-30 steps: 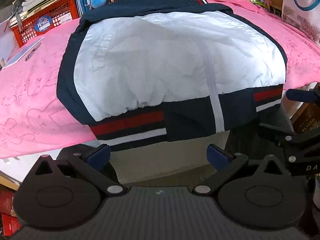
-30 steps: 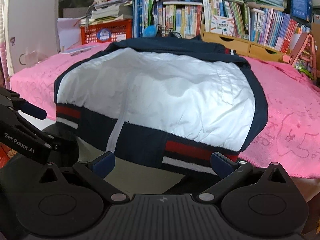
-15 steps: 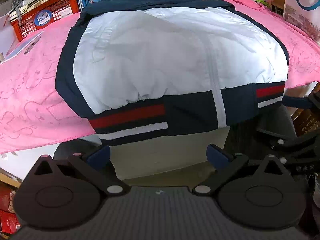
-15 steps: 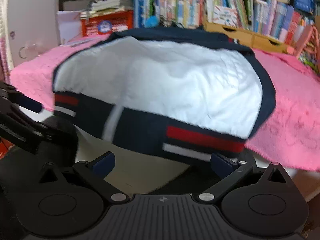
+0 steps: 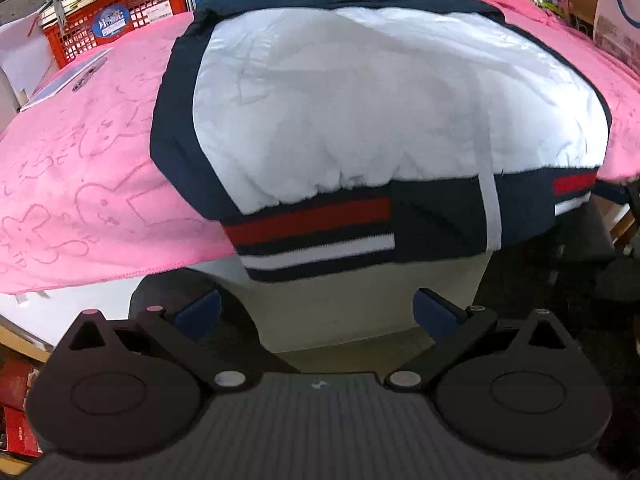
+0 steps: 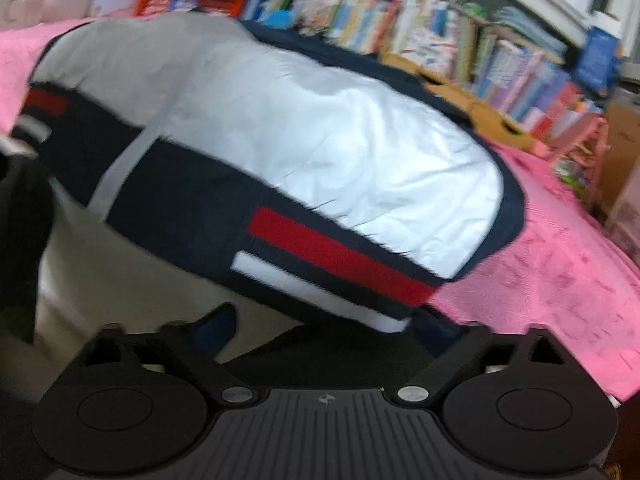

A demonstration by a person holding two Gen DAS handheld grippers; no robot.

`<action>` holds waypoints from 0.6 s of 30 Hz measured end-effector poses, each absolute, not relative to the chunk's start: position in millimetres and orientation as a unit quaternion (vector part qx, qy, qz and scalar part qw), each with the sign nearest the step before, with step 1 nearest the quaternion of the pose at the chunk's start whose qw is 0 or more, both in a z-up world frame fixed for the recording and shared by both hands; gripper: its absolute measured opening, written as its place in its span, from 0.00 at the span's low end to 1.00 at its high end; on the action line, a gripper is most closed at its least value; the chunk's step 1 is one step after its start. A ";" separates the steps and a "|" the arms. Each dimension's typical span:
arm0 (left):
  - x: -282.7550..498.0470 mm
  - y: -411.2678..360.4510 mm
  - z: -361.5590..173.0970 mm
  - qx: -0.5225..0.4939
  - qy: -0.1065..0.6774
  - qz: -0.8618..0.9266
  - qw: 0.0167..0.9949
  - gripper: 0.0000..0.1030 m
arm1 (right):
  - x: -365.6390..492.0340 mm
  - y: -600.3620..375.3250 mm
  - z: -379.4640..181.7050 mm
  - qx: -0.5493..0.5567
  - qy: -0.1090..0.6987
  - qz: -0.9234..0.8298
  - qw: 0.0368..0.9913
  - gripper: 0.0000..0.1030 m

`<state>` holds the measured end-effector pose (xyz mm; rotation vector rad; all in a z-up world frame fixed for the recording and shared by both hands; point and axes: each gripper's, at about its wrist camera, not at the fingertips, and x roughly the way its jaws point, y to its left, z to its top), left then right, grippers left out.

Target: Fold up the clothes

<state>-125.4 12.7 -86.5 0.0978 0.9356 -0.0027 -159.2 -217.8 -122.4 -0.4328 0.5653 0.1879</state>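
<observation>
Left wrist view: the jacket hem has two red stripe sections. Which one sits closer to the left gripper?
The long red stripe on the left of the hem, directly above the open left gripper. The short red stripe lies at the far right edge, past the white vertical band.

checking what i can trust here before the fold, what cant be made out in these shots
- Jacket sleeves: neither view shows them; folded under or not, cannot tell.
- Jacket collar end: left wrist view, foreshortened at the far edge.
- Right gripper: right wrist view is motion-blurred, and the hem covers its right fingertip; touching or not is unclear.
- Book titles on the shelf: blurred.
- Table under the pink cloth: covered.
</observation>
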 end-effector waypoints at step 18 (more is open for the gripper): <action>-119.3 15.8 -119.4 0.087 0.358 0.112 0.923 1.00 | -194.1 -232.6 -51.8 -0.172 0.101 0.012 0.980 0.85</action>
